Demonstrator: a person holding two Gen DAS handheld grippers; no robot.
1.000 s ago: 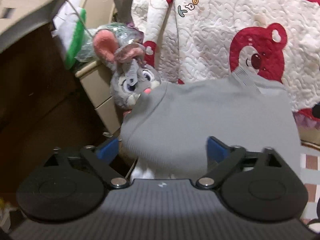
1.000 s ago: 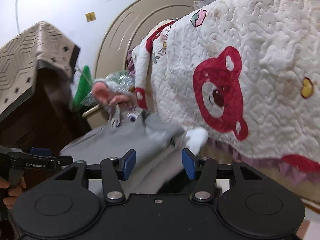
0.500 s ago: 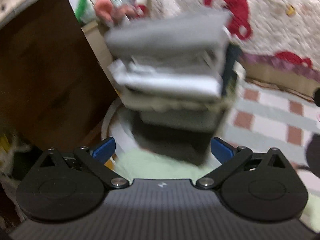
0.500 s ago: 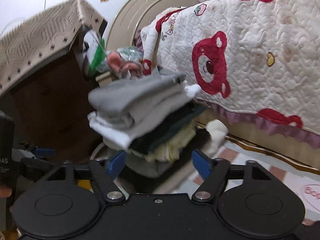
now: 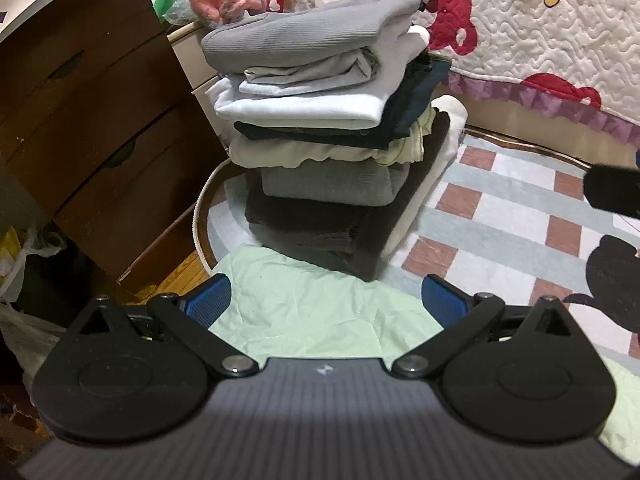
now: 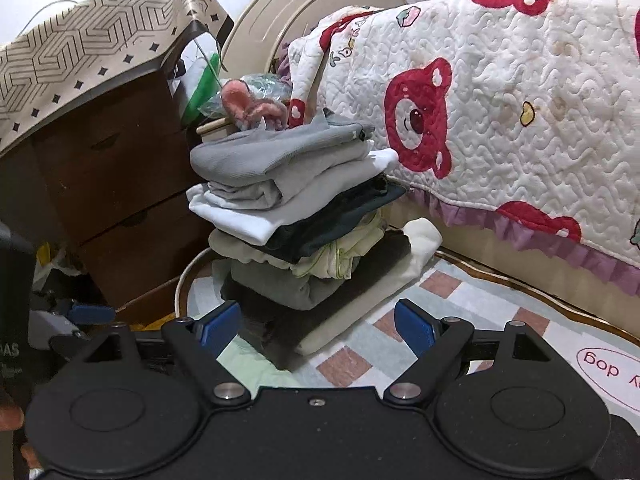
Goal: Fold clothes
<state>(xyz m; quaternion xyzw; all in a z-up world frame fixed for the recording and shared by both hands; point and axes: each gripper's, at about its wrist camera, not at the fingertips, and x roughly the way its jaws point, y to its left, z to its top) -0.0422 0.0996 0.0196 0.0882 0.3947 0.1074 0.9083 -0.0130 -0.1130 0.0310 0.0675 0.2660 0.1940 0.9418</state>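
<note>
Left gripper (image 5: pixel 324 302): my blue pads spread wide, nothing between them; hanging above a pale green cloth (image 5: pixel 320 316) on the floor.
Right gripper (image 6: pixel 318 326): likewise spread, empty, set back from the stack.
Stack of folded clothes (image 6: pixel 296 216): on the checked rug (image 5: pixel 500 216), between brown drawers (image 5: pixel 88 120) and quilted bedspread (image 6: pixel 520 120); grey ribbed top (image 5: pixel 304 36) uppermost, edges roughly squared.
Step, as I judge it: stacking of one garment finished, hands free.
Next: probably take up the green cloth by an edge, both grippers; avoid nudging the stack, which looks slightly off-square.
</note>
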